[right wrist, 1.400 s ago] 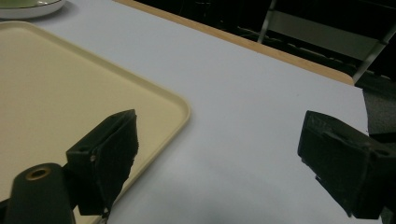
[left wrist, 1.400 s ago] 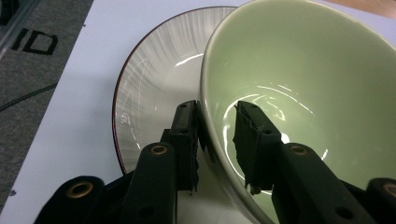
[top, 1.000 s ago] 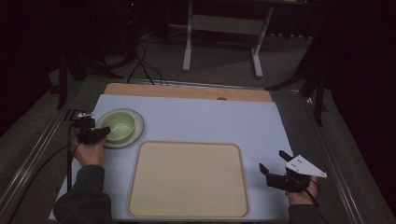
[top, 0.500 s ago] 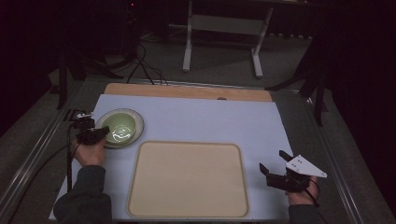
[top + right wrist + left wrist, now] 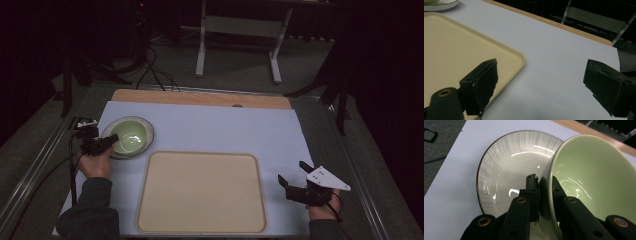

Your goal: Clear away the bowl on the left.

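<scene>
Bowl (image 5: 594, 182) now tilted off plate (image 5: 506, 170), left gripper (image 5: 545, 185) clamping its rim.

A green bowl (image 5: 129, 137) was seen on a plate (image 5: 145, 145) at ten o'clock on the white mat (image 5: 225, 130). Its near rim was gripped by the left gripper (image 5: 111, 139). A beige tray (image 5: 201, 192) lay at six o'clock. The right gripper (image 5: 292, 173) was held open at four o'clock, just beside the tray.
</scene>
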Motion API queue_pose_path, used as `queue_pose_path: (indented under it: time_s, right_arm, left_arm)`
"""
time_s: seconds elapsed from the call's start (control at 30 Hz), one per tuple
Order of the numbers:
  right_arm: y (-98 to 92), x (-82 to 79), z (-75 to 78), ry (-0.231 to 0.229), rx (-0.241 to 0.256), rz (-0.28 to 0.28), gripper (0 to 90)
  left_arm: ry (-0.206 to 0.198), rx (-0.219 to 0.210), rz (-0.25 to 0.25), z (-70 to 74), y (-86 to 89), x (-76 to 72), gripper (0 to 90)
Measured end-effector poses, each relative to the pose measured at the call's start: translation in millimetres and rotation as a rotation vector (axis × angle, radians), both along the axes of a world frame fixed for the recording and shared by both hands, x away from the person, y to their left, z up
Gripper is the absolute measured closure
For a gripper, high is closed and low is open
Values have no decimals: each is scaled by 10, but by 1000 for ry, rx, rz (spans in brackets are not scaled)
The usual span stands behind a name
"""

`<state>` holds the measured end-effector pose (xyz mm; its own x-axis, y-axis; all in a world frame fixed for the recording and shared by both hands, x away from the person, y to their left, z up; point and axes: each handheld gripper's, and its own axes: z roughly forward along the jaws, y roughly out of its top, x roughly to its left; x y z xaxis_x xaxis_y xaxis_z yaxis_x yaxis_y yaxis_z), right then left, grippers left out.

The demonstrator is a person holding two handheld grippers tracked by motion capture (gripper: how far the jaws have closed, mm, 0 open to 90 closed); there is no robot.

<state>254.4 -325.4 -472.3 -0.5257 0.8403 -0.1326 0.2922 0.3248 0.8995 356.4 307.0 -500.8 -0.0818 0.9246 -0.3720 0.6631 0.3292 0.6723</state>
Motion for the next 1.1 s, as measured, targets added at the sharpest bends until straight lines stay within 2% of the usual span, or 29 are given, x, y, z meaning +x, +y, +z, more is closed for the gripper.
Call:
queue_pose_path:
  time_s: [0.27, 0.53, 0.87, 1.1]
  right_arm:
    - [-3, -4, 2, -2, 1, -3, 121]
    - [-6, -6, 5, -5, 1, -2, 121]
    - [-10, -8, 5, -7, 2, -5, 121]
    - [-10, -10, 7, -9, 2, -6, 121]
  left_arm:
    - [-25, -4, -6, 66, 14, -56, 829]
    - [-72, -13, -27, 173, 37, -161, 828]
    - [-82, -8, -53, 226, 0, -223, 827]
    - [-104, 3, -87, 286, -58, -310, 827]
